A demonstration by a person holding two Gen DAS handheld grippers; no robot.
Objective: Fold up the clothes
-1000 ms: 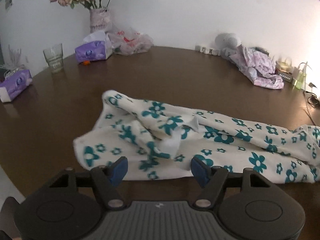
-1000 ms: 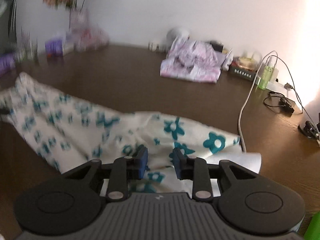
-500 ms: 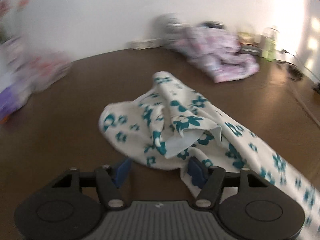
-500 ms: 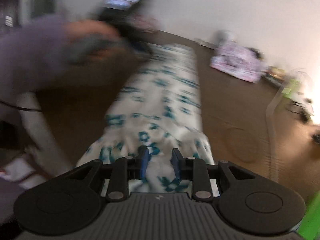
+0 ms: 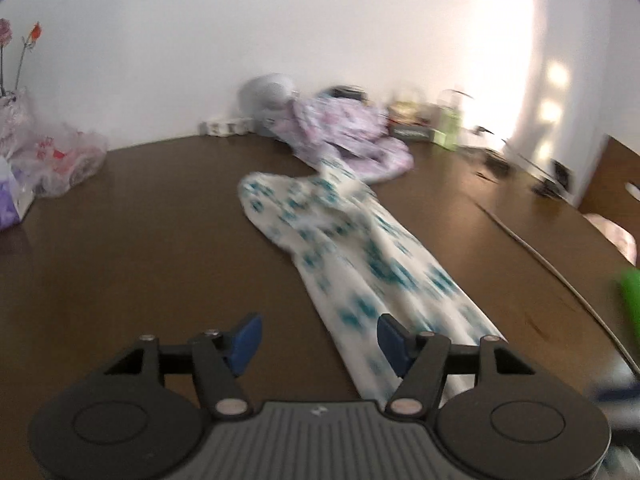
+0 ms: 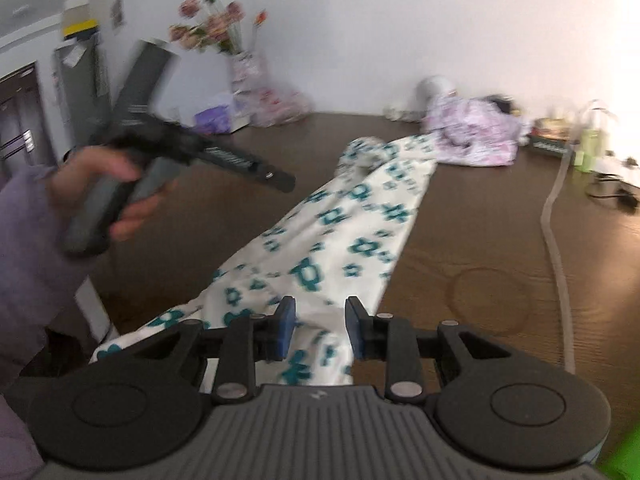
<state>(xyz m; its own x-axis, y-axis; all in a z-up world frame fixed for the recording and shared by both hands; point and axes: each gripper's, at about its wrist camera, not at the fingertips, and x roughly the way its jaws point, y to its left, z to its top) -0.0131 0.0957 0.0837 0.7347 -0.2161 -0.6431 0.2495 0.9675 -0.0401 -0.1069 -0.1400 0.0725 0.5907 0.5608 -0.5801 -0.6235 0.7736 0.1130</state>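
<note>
Left wrist view: the left gripper has its blue fingers spread wide with nothing between them, above the brown table. The white garment with teal flowers lies stretched out on the table, running from under the right-hand finger away ahead and slightly left, its far end bunched. Past that far end lies a pink patterned cloth, touching or just beside it; blur hides which. Far to the left of the fingers sits a plastic bag.

Right wrist view: the right gripper has its fingers partly parted, and the garment's near end passes below the gap; whether they pinch the fabric I cannot tell. The cloth reaches ahead to the pink patterned cloth. Left of the fingers a hand holds the other gripper's handle above the table. A cable runs along to the right of the fingers
</note>
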